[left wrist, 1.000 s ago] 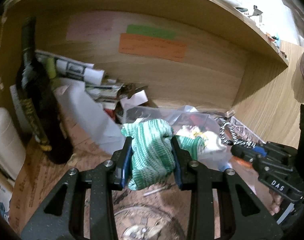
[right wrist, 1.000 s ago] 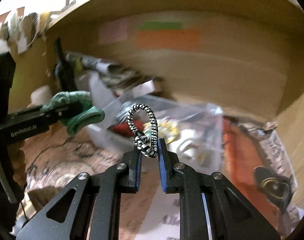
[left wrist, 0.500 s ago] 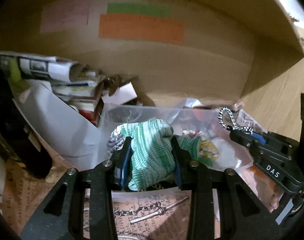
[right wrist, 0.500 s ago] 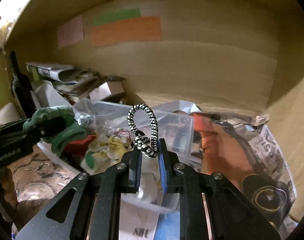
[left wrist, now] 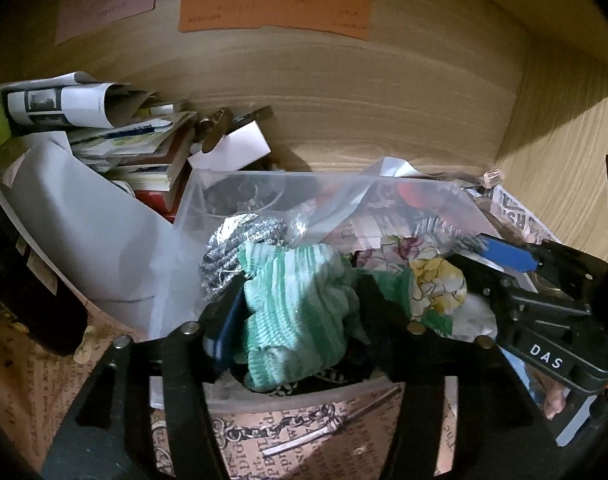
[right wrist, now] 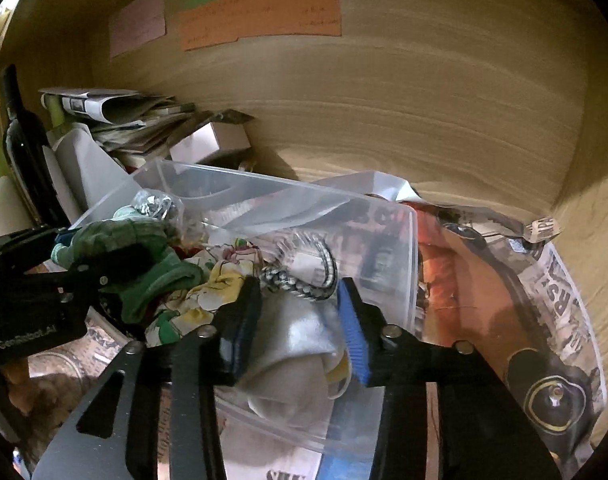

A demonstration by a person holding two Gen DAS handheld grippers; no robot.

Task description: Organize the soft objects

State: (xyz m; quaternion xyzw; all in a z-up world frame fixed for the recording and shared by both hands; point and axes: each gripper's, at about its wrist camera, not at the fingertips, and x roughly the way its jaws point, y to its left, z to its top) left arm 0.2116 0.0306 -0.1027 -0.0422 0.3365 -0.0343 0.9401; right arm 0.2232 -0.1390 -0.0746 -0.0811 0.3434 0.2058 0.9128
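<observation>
The right claw [right wrist: 299,312] has opened and let go of the stripy cord [right wrist: 304,276]. The cord now lies in the clear box [right wrist: 408,264], between the fingers.

Green-striped cloth [left wrist: 295,312] over clear bin [right wrist: 408,240]; cord loop [right wrist: 304,276] inside

We have two fisheye views, one riding each claw, both aimed forward along the fingers into a wooden alcove; the left view sits low and close over the clear plastic bin [left wrist: 263,196], its own left claw [left wrist: 299,308] filling the lower frame; the right view looks from the bin's right, slightly higher, its right claw [right wrist: 299,312] at the near rim [right wrist: 412,264]; both face the back panel with the orange paper strip [left wrist: 275,8] [right wrist: 259,12]; we share the bin, the paper stack [left wrist: 103,132] [right wrist: 123,120], and each view catches the other claw at its edge.
</observation>
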